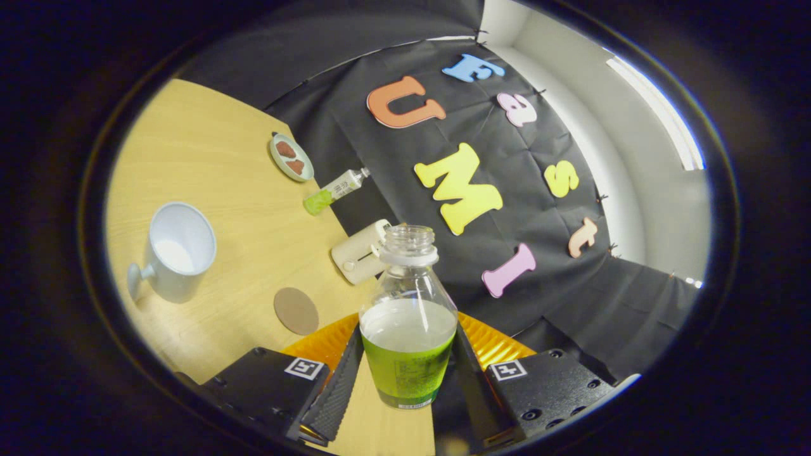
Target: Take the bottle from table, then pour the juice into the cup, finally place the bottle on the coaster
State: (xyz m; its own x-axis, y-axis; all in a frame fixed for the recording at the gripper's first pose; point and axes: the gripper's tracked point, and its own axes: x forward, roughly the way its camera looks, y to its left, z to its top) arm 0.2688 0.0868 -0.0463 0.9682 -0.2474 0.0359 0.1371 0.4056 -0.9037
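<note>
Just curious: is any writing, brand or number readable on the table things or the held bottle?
Bottle, clamped between the gripper's fingers: green label print, too small to read.
Green-capped tube: print too blurred to read.

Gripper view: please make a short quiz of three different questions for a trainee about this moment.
1. True or false: the bottle has its cap on.
2. Which thing lies nearest to the fingers? A) the plate B) the coaster C) the tube
3. Fill in: the white cup holds no ____ yet.

Key:
1. False. The neck is open, and the fingers press the bottle's label from both sides.
2. B. The brown coaster lies on the table just ahead of the fingers, between them and the cup.
3. Juice. The liquid is all in the bottle.
</note>
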